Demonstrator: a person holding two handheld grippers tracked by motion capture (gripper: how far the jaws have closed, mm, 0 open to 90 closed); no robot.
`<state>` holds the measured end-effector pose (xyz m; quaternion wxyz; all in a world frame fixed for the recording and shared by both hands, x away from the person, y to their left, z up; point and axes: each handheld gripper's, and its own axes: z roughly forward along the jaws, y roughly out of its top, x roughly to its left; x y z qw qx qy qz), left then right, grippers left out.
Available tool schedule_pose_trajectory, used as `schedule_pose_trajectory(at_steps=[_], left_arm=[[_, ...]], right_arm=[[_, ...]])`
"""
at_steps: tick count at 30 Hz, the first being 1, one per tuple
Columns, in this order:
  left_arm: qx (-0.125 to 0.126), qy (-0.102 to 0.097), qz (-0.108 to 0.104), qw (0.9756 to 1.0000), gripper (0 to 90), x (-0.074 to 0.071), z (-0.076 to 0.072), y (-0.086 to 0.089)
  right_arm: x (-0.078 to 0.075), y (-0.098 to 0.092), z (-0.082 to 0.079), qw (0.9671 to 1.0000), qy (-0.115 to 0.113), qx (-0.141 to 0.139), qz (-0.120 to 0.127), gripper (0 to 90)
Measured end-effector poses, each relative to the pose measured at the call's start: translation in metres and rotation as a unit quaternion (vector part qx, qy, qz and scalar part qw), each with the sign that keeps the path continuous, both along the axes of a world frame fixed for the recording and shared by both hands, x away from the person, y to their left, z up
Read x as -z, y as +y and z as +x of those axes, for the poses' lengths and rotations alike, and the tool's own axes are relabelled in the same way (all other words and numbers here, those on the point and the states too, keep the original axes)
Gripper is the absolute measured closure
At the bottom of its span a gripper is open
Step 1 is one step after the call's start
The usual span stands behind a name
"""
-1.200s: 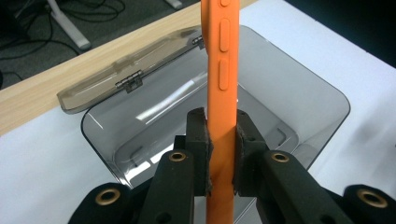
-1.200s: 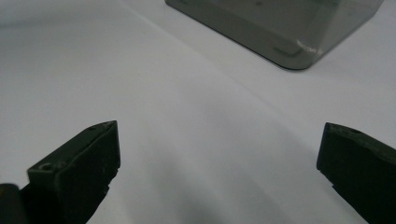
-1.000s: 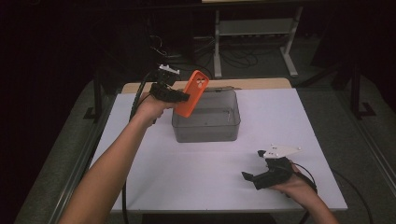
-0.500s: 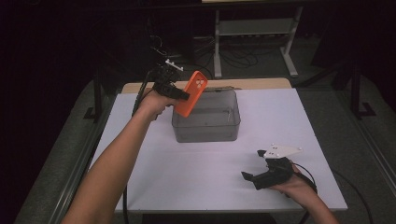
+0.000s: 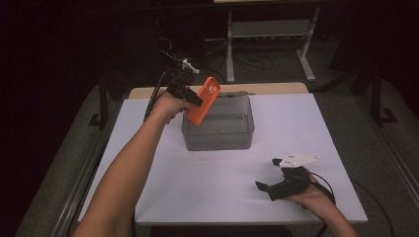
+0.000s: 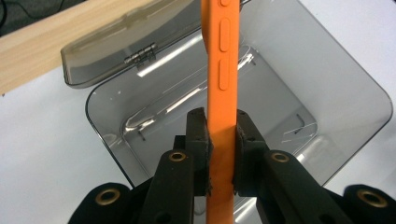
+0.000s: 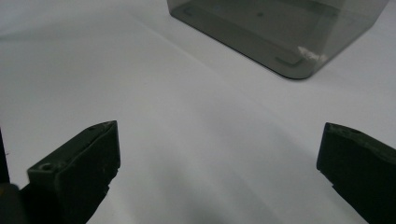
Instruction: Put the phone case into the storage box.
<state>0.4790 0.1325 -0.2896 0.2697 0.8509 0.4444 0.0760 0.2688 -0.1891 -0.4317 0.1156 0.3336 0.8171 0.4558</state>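
Observation:
An orange phone in a case is pinched edge-on between the pads of my left gripper. It hangs tilted over the left rim of a smoky clear plastic box whose hinged lid lies open at the back. In the left gripper view the orange phone stands upright between the pads of the left gripper, above the box's bare inside. My right gripper rests low near the table's front right, jaws wide apart with nothing between them. In its own view the right gripper faces a corner of the box.
The white table top carries the box near its middle back. A wooden board runs along the far edge. A white metal rack and cables stand on the dark floor beyond.
My left hand has carried the phone a little to the right and farther over the box. The right hand has stayed where it was.

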Motion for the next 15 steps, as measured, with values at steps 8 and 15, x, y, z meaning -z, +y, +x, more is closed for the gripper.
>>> schedule_pose_trajectory(at_steps=[8,15], left_arm=[[-0.032,0.03,0.01,0.999,79.6,0.0037,0.0059,-0.0034],[-0.054,0.051,0.015,0.9972,79.6,0.0061,0.0077,-0.0038]], right_arm=[[-0.0005,-0.0006,-0.0002,1.0,-0.002,0.0,0.003,0.0],[-0.0006,-0.0005,-0.0002,1.0,-0.001,0.0,0.004,0.0]])
